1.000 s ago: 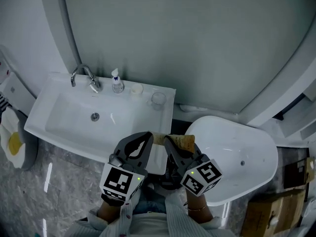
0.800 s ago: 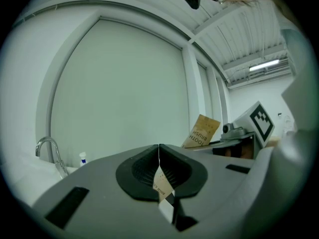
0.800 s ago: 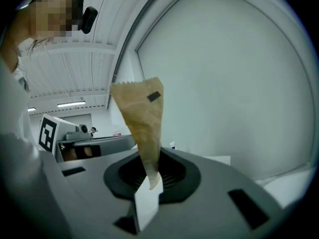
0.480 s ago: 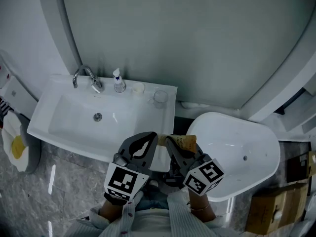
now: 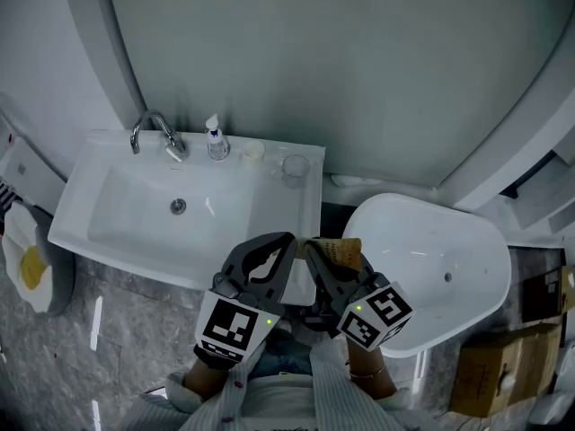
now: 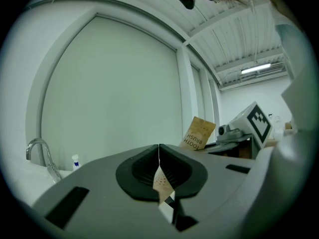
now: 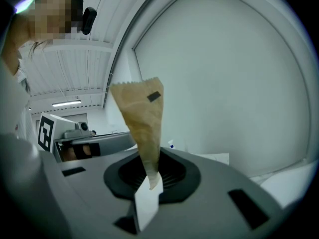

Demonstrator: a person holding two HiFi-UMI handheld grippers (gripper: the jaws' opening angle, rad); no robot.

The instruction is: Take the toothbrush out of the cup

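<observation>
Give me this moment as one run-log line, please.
left gripper: shut on paper scrap | right gripper: shut on toothbrush packet | glass cup: on sink

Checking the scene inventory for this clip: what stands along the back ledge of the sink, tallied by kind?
Faucet: 1
Pump bottle: 1
Clear cup: 1
Small cream round container: 1
Total: 4

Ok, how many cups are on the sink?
2: a small pale cup beside the bottle, and a clear cup at the sink's back right corner. None looks hidden.
</observation>
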